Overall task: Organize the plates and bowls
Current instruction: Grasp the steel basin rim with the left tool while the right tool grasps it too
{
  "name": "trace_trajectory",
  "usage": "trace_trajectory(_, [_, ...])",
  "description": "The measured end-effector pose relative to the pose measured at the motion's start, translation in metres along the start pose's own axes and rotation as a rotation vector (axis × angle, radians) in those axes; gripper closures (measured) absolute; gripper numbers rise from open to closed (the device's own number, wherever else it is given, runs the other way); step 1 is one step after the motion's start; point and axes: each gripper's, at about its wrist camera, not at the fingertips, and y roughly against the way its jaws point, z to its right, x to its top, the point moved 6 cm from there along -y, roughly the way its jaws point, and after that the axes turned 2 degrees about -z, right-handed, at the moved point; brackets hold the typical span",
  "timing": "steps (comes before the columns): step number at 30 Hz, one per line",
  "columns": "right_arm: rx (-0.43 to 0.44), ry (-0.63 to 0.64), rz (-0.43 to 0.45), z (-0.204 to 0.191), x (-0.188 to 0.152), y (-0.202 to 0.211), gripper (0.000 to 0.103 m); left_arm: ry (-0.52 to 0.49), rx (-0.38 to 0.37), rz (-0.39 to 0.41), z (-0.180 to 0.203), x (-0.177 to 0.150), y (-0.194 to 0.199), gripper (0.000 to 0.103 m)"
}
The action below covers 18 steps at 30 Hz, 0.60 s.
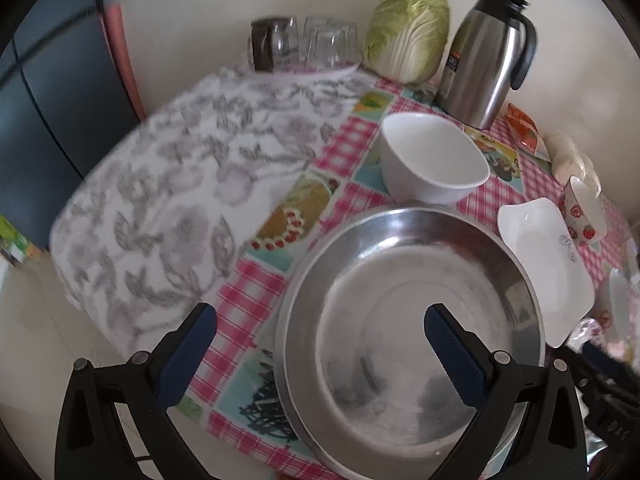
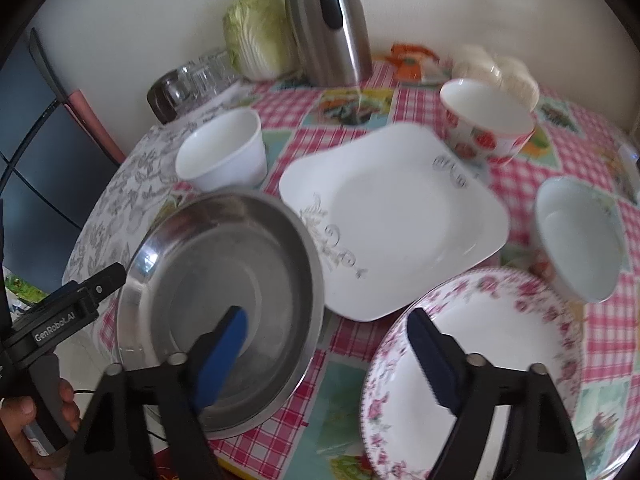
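Observation:
A steel basin (image 1: 408, 320) (image 2: 224, 304) sits at the table's near edge. My left gripper (image 1: 320, 352) is open; its jaws straddle the basin's left rim, gripping nothing. Behind the basin stands a plain white bowl (image 1: 432, 156) (image 2: 222, 156). A white square plate (image 2: 392, 220) (image 1: 548, 268) lies to the right. My right gripper (image 2: 328, 344) is open, over the gap between the basin and a pink-flowered plate (image 2: 480, 368). A strawberry bowl (image 2: 486, 124) (image 1: 584, 212) and a white bowl (image 2: 576, 236) sit further right.
A steel thermos jug (image 1: 488, 56) (image 2: 328, 20), a cabbage (image 1: 408, 32) (image 2: 256, 32) and upturned glasses (image 1: 304, 42) (image 2: 192, 80) stand at the back by the wall. A grey-flowered cloth (image 1: 168, 184) covers the table's left side. White buns (image 2: 496, 68) lie at the back right.

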Motion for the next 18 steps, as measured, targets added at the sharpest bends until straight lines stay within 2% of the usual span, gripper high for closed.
trace_trajectory(3, [0.035, -0.010, -0.026, -0.001, -0.005, -0.008, 0.033, 0.042, 0.002, -0.023, -0.009, -0.003, -0.005, 0.000])
trace_trajectory(5, [0.051, -0.014, -0.045, -0.002, -0.007, -0.013, 0.043, 0.053, 0.008, -0.024, -0.013, -0.004, -0.007, 0.000])
trace_trajectory(9, [0.049, -0.012, -0.094, -0.004, -0.012, -0.026, 0.053, 0.066, 0.004, -0.052, -0.018, -0.008, -0.017, 0.005])
trace_trajectory(13, [0.055, -0.007, -0.127, -0.007, -0.017, -0.036, 0.065, 0.077, -0.024, -0.089, -0.019, -0.010, -0.029, 0.026])
trace_trajectory(18, [0.067, 0.002, -0.146, -0.008, -0.019, -0.044, 0.073, 0.078, -0.056, -0.132, -0.017, -0.015, -0.043, 0.054])
